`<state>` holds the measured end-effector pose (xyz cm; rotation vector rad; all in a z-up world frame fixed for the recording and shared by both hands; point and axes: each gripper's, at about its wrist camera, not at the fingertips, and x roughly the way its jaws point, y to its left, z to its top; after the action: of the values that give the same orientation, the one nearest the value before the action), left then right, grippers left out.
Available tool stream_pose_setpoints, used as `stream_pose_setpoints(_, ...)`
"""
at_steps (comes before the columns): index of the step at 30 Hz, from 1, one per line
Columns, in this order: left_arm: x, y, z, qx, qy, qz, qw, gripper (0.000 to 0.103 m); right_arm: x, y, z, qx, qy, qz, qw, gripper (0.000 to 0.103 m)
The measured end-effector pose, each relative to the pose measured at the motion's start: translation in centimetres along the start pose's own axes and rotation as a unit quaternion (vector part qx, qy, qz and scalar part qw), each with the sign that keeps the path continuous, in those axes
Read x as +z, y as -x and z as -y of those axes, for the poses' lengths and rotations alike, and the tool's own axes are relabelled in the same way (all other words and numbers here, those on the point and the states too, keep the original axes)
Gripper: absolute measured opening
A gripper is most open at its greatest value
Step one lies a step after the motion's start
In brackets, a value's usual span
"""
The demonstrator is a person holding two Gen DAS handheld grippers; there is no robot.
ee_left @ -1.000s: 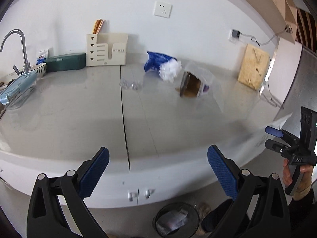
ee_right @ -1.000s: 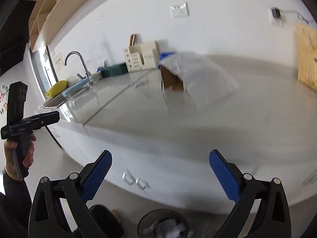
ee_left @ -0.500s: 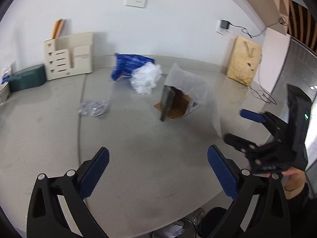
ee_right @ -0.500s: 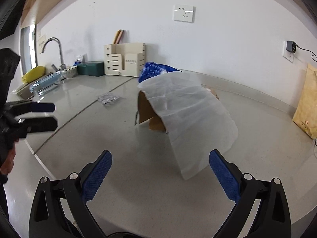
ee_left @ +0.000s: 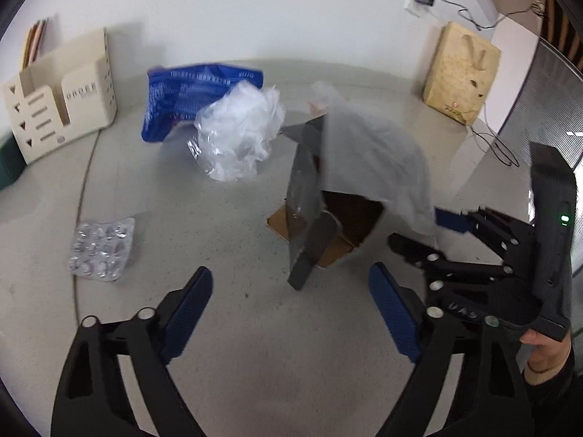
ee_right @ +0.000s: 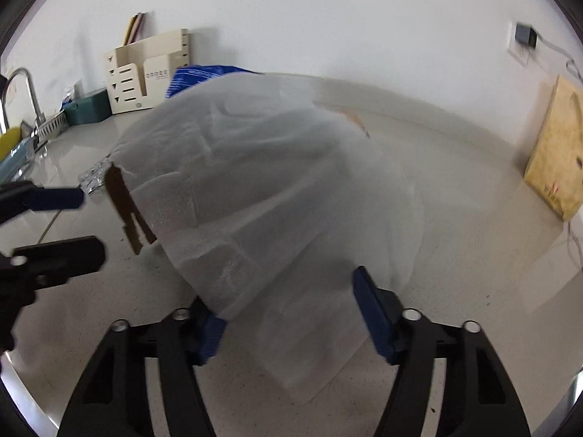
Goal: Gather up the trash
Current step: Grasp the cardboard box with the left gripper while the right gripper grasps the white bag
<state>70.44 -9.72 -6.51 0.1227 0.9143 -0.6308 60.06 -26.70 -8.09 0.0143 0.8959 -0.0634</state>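
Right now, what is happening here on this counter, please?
A person holding two claws is collecting trash from a grey counter. The right claw is open around the lower edge of a white foam sheet draped over a brown cardboard box; it has not closed. The left claw hangs open, holding nothing. A silver blister pack, a crumpled clear plastic bag and a blue printed bag lie untouched.
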Motion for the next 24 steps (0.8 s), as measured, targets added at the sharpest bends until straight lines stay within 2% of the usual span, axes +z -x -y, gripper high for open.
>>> stream_pose_setpoints(1,0.1,-0.6,0.0,0.001,-0.001,-0.004,1.0,0.082,0.0,-0.2,1.0,0.012,-0.02,-0.004,1.0,0.012)
stream_pose_setpoints(2,0.5,-1.4,0.0,0.002,-0.002,-0.008,1.0,0.078,-0.1,-0.2,1.7,0.017,-0.034,-0.002,0.999,0.008)
stream_pose_setpoints(4,1.0,-2.4,0.0,0.001,0.002,-0.011,0.9999,0.073,-0.1,0.7,3.4,0.031,-0.061,0.024,0.997,0.006)
stream_pose_setpoints(5,1.2,-2.9,0.1,-0.002,-0.002,-0.014,0.9999,0.057,-0.1,1.2,4.2,0.034,-0.072,0.034,0.996,0.006)
stream_pose_setpoints(6,1.4,-3.2,0.1,-0.002,-0.002,-0.017,0.9999,0.025,-0.1,1.7,4.9,0.036,-0.083,0.044,0.995,0.006)
stream_pose_setpoints(7,1.5,-3.4,0.1,-0.003,-0.001,-0.02,0.9998,0.006,-0.1,2.1,5.6,0.039,-0.09,0.053,0.994,0.006)
stream_pose_setpoints(10,1.7,-3.6,0.0,0.001,0.004,-0.015,0.9999,0.004,-0.2,3.3,7.6,0.035,-0.113,0.077,0.99,0.006)
stream_pose_setpoints(13,1.3,-2.6,-0.3,0.005,0.014,0.005,0.9999,0.003,-0.5,4.9,9.3,0.04,-0.129,0.097,0.986,0.006)
stream_pose_setpoints(19,-0.3,2.7,0.6,0.039,-0.008,0.061,0.9974,0.003,-1.8,9.1,10.2,0.036,-0.13,0.137,0.981,0.006)
stream_pose_setpoints(24,-1.6,6.8,1.6,0.07,-0.026,0.091,0.9931,0.003,-3.3,12.6,10.4,0.035,-0.131,0.158,0.978,0.006)
